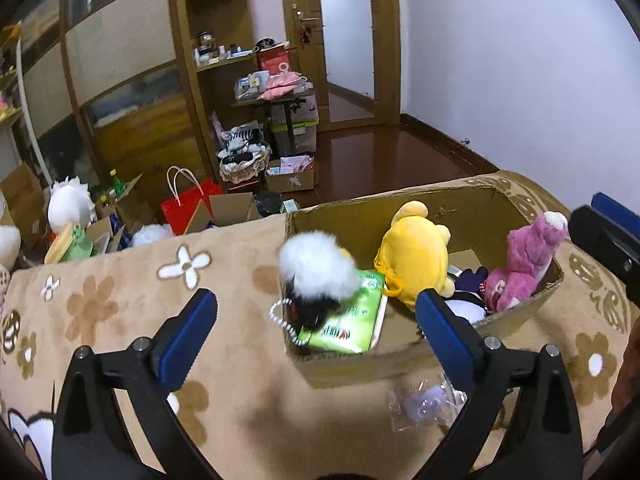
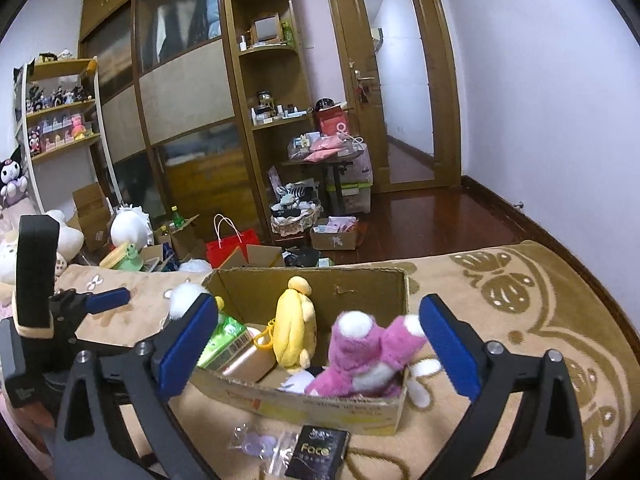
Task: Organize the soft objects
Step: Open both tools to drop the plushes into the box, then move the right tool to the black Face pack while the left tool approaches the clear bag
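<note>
Right wrist: yellow plush [image 2: 295,326] stands upright in box [image 2: 360,280].

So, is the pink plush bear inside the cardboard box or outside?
Inside: the pink plush bear sits within the brown cardboard box, leaning on its near wall.

Support surface: a bed covered with a tan plush blanket [image 2: 460,292] patterned with brown and white flowers and darker brown butterfly scrollwork.

Directly on the blanket:
- an open brown cardboard box [image 2: 320,404], near the bed's far edge, flaps up, with soft toys inside;
- a small clear plastic packet with a pale lilac item inside [image 1: 424,404], just beside the box's near wall;
- a black flat sachet printed "Face" [image 2: 318,454], next to the clear packet, in front of the box;
- a white plush limb [image 2: 420,380] lies on the blanket, touching the box's right corner.
</note>
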A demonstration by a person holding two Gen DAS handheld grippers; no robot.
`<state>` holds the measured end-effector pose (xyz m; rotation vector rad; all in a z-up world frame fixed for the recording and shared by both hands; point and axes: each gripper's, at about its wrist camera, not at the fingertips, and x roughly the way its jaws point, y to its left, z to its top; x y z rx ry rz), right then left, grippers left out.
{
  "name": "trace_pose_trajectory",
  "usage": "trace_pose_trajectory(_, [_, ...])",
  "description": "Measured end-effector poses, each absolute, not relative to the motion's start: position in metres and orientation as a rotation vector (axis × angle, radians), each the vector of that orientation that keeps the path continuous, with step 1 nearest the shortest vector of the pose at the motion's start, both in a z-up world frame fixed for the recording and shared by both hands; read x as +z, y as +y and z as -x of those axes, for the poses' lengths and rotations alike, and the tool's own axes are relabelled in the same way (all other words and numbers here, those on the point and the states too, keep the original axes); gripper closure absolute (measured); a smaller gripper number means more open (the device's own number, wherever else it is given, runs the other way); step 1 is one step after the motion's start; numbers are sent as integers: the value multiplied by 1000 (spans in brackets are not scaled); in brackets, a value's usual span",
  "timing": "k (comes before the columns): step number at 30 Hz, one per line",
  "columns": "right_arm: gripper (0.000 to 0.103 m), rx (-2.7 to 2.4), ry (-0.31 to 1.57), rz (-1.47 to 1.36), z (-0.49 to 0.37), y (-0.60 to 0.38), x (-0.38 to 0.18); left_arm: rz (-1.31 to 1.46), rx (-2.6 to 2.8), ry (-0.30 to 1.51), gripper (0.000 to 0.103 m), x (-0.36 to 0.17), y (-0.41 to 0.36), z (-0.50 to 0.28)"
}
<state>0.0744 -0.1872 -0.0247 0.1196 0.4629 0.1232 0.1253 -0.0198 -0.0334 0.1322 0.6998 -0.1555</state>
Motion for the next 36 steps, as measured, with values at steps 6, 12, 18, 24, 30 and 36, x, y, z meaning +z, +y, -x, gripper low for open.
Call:
trace_pose_trajectory(6, [0,105,508,-127,-65,-188,-30,-149,-139,682,3,-27,-15,-108])
trace_pose_trajectory(12, [0,106,555,-119,-53,-182,-41,-99,-146,740,2,-31,-9,-100])
trace_pose_trajectory(18, [0,95,599,-77,-49,-173,-52,-114,-171,798,2,-42,-15,-99])
trace_pose_trajectory(24, [0,111,666,-119,-51,-172,-69,-92,-192,867,2,-60,-18,-103])
trace_pose_trajectory(30, [0,103,713,-132,-55,-175,-83,-110,-219,895,2,-73,-23,-102])
trace_pose_trajectory(36, [0,101,759,-152,-61,-179,-95,-112,-246,916,2,-82,-32,-106])
